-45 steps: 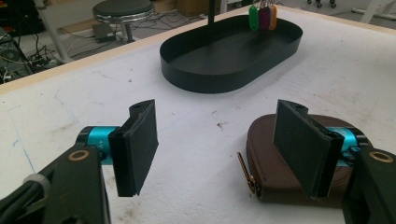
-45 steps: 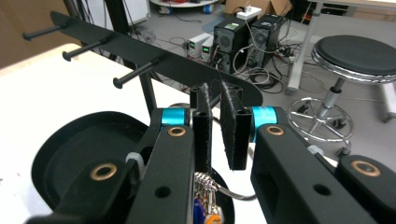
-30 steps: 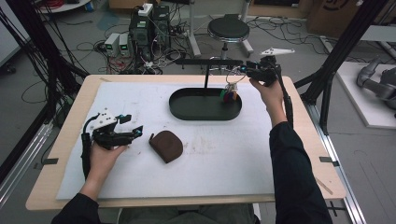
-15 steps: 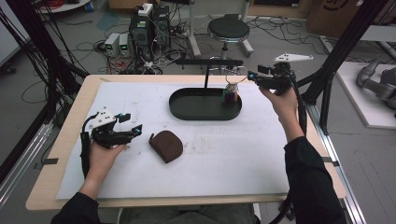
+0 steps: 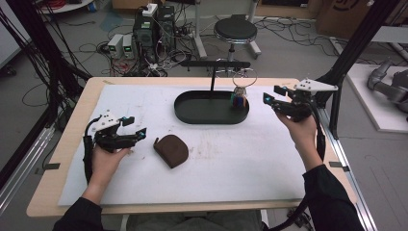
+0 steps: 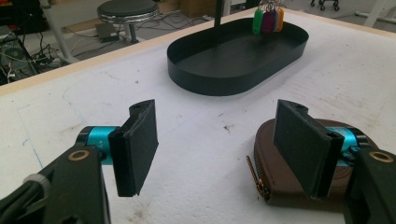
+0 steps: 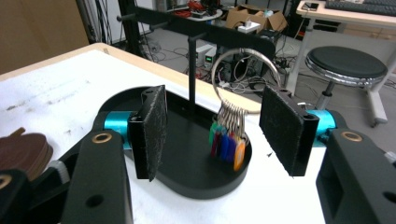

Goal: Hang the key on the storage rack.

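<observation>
Both grippers empty, jaws apart: right gripper [image 5: 272, 100] just beside key ring [image 7: 246, 77] hanging over black tray [image 5: 192, 115]; light, stiff, swingy, so pinch the ring's rim.

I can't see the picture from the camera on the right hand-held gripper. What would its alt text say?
Two open black jaws of the hand-held gripper frame a big key ring of coloured tags hanging from a black stand over an oval black tray. A brown pouch lies at the left edge on the white table.
</observation>
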Motion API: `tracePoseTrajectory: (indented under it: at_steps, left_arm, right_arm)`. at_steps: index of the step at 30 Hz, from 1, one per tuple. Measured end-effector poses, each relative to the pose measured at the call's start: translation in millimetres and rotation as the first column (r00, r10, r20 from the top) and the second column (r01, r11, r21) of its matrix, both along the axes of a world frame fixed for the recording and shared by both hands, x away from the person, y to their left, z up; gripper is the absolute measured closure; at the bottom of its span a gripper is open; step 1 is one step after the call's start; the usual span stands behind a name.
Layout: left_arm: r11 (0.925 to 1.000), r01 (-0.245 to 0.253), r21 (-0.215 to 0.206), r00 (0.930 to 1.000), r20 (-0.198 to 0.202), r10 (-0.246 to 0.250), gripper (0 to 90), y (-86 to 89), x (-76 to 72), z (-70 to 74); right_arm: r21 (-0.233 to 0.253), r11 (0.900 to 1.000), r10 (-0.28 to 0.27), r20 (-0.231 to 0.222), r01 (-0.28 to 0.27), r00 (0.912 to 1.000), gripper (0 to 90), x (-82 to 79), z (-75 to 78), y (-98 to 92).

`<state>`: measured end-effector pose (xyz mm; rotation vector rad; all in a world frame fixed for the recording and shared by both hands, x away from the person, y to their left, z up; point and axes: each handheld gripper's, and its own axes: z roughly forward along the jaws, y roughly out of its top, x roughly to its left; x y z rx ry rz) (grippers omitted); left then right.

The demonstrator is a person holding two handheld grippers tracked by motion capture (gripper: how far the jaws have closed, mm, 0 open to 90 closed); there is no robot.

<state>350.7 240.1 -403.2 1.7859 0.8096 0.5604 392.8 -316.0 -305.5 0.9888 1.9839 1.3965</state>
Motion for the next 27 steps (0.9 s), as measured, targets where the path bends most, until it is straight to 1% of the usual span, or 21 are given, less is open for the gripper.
tracePoseTrajectory:
  at_steps: [1, 2, 3, 4, 5, 6, 11, 12, 13, 14, 15, 16, 19, 23, 25, 27]
  left_arm:
    - [1.0, 0.0, -0.002, 1.0, -0.002, 0.0, 30.9, 0.0, 0.1, -0.3]
    - [1.0, 0.001, -0.002, 1.0, -0.002, -0.001, 30.9, 0.3, 0.2, -0.4]
    - [1.0, -0.002, -0.005, 1.0, -0.002, 0.002, 30.9, 0.3, -0.2, -0.5]
    - [1.0, -0.001, -0.001, 1.0, -0.002, 0.001, 30.9, 0.9, -0.7, -0.4]
    - [1.0, -0.002, -0.001, 1.0, -0.001, 0.002, 30.9, 1.3, -1.4, -0.3]
    - [1.0, -0.003, 0.0, 1.0, 0.001, 0.003, 30.9, 1.8, -2.1, -0.1]
    - [0.9997, -0.024, 0.0, 0.9996, 0.012, 0.024, 30.9, 5.1, -5.7, 1.4]
    - [0.9997, -0.024, 0.0, 0.9996, 0.012, 0.024, 30.9, 5.8, -6.2, 1.6]
    - [0.9996, -0.028, 0.0, 0.9995, 0.013, 0.028, 30.9, 6.3, -6.6, 1.6]
    - [0.9995, -0.033, 0.001, 0.9994, 0.011, 0.033, 31.0, 6.8, -7.0, 1.5]
    - [0.9994, -0.035, 0.001, 0.9993, 0.011, 0.035, 30.9, 7.0, -7.4, 1.4]
    - [0.9994, -0.036, 0.001, 0.9993, 0.012, 0.036, 30.9, 7.1, -7.8, 1.4]
    - [0.9994, -0.035, 0.006, 0.9993, 0.016, 0.035, 30.9, 5.6, -8.9, 1.9]
    - [0.9995, -0.031, 0.01, 0.9994, 0.018, 0.031, 30.9, 1.6, -7.1, 2.2]
    - [0.9996, -0.024, 0.012, 0.9996, 0.017, 0.024, 30.9, -0.9, -5.2, 2.6]
    - [0.9998, -0.015, 0.016, 0.9998, 0.015, 0.015, 30.9, -3.7, -2.7, 1.9]
  right_arm:
    - [0.0, 1.0, 0.0, 0.0, 0.0, 1.0, 42.4, 0.0, 0.0, 0.0]
    - [0.003, 1.0, 0.003, -0.007, -0.003, 1.0, 42.2, -2.9, -3.4, -1.4]
    - [-0.009, 1.0, -0.001, -0.008, 0.001, 1.0, 41.6, -5.4, -6.8, -2.7]
    - [-0.001, 1.0, -0.007, -0.006, 0.007, 1.0, 41.4, -11.4, -14.5, -6.3]
    - [0.005, 1.0, -0.009, -0.009, 0.009, 0.9999, 41.4, -14.2, -18.6, -7.9]
    - [0.005, 1.0, -0.009, -0.009, 0.009, 0.9999, 41.1, -14.2, -18.6, -7.9]
    - [0.018, 1.0, -0.014, -0.026, 0.014, 0.9996, 37.1, -24.5, -37.1, -11.0]
    - [0.015, 1.0, -0.016, -0.017, 0.017, 0.9997, 36.1, -28.3, -45.0, -10.1]
    - [0.015, 1.0, -0.016, -0.017, 0.017, 0.9997, 36.1, -28.3, -45.0, -10.1]
    - [0.012, 1.0, -0.019, -0.011, 0.019, 0.9998, 36.0, -30.1, -48.9, -9.5]
    - [0.009, 1.0, -0.026, -0.008, 0.026, 0.9996, 35.4, -32.3, -56.4, -8.7]
    - [0.009, 1.0, -0.026, -0.008, 0.026, 0.9996, 35.4, -32.3, -56.4, -8.7]
    - [0.0, 0.999, -0.04, -0.02, 0.04, 0.999, 34.4, -34.1, -63.6, -7.6]
    - [-0.005, 0.998, -0.058, -0.002, 0.058, 0.9983, 34.4, -39.8, -68.2, -9.0]
    - [-0.006, 0.998, -0.069, 0.002, 0.069, 0.9976, 34.4, -44.3, -69.9, -11.1]
    - [-0.009, 0.997, -0.075, 0.009, 0.075, 0.9971, 34.4, -45.4, -70.9, -12.1]
